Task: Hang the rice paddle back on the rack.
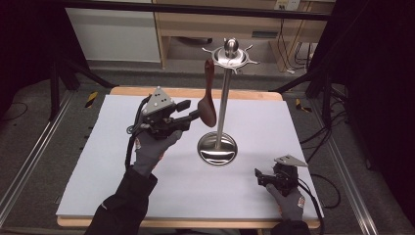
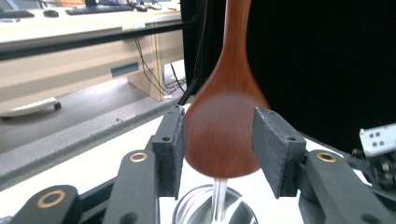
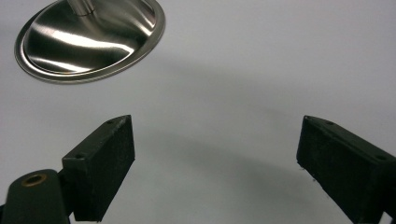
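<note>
Two claws: left claw loose around hanging spoon; right claw wide.

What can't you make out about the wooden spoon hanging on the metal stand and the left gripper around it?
- Wooden spoon: the left gripper view's top edge cuts off its handle.
- Spoon's hook on the stand: too small in the high view.
- Left gripper: the bowl sits blurred between open jaws; whether a pad touches its left edge is unclear.
- Stand's pole: hidden behind the bowl in the left gripper view.
</note>
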`<state>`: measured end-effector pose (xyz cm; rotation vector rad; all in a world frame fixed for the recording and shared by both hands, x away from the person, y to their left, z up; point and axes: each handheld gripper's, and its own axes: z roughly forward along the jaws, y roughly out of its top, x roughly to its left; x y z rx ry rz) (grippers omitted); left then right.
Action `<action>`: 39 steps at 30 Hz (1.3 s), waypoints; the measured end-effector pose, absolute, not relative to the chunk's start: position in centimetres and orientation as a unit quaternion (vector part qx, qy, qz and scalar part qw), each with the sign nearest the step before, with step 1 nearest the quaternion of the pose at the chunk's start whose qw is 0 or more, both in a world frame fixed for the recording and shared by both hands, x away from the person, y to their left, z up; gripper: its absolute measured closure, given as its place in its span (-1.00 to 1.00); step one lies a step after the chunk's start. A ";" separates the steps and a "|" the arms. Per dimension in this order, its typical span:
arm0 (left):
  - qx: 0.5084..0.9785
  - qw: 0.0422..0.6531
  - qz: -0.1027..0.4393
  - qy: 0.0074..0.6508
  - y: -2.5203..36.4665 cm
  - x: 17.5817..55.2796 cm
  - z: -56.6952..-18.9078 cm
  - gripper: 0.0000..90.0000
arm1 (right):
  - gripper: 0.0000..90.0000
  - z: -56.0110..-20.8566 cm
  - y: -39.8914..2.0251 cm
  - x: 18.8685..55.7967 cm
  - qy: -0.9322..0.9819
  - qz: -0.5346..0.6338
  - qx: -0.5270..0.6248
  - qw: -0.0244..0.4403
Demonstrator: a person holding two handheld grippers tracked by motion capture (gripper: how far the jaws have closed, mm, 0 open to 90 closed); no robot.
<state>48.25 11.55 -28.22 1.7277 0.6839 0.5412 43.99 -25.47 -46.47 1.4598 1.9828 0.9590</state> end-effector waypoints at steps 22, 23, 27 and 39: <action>0.766 0.494 0.203 0.358 18.1 46.5 -37.9 -0.03 | -0.74 -46.8 -25.8 44.0 0.724 0.343 0.545 0.245; 0.768 0.490 0.203 0.359 18.4 46.4 -38.2 -0.03 | -0.74 -46.8 -25.8 44.0 0.724 0.343 0.545 0.245; 0.766 0.478 0.205 0.378 20.1 46.1 -39.4 -0.06 | -0.74 -46.9 -26.0 43.9 0.724 0.340 0.549 0.244; 0.754 0.442 0.214 0.436 24.8 45.3 -43.3 -0.13 | -0.74 -47.0 -26.0 43.9 0.728 0.322 0.549 0.255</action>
